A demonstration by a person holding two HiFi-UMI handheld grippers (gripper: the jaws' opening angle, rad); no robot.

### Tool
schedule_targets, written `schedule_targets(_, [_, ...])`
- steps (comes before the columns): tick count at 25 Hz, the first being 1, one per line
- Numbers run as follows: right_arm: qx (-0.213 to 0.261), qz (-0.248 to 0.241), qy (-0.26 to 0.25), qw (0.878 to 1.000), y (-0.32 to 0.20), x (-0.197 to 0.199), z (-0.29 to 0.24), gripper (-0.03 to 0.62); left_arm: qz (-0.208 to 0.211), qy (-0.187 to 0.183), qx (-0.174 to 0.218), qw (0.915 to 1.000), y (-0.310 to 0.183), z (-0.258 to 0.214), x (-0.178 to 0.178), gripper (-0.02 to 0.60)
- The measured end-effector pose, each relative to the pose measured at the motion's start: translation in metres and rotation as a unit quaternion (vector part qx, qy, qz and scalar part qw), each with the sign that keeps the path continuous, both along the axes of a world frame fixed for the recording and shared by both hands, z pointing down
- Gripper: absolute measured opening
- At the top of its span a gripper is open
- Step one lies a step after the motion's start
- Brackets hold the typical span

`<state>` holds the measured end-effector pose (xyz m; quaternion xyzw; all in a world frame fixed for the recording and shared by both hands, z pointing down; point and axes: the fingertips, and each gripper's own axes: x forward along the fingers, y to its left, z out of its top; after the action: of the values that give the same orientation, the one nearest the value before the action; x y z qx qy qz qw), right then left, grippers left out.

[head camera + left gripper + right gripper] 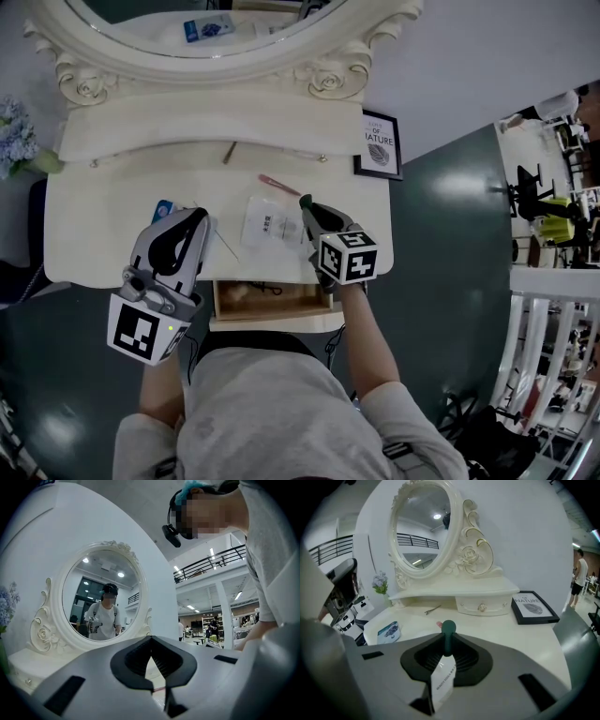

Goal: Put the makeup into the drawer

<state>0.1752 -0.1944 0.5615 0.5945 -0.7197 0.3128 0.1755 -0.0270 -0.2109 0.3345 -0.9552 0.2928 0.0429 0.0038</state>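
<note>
One green makeup tool is hanging pinched in our right gripper just beyond the open near drawer, we are holding our left gripper closed and empty, and a pink stick is waiting on the table.

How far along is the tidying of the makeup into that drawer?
The drawer is open with something pale inside. The right gripper holds a green-topped tool. A pink stick, a clear packet and a blue compact wait on the table.
</note>
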Motion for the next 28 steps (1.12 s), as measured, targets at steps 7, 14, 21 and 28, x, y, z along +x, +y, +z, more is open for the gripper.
schedule_targets(7, [0.084,-0.008,-0.037,0.996,0.011,-0.013,-0.045,0.055,-0.007,0.0,0.005,1.0,0.013,-0.007,-0.002,0.014])
schedule_targets(14, [0.139,-0.022,-0.049,0.989,0.025,-0.024,-0.083,0.055,-0.019,0.006,0.017,0.9997,0.03,-0.019,-0.007,0.014])
schedule_targets(21, [0.167,-0.048,-0.042,0.984,0.043,-0.035,-0.108,0.055,-0.025,0.008,0.026,0.9993,0.051,-0.028,-0.007,0.014])
schedule_targets(28, [0.193,-0.069,-0.05,0.977,0.062,-0.047,-0.13,0.055,-0.036,0.008,0.034,0.9987,0.072,-0.035,-0.012,0.014])
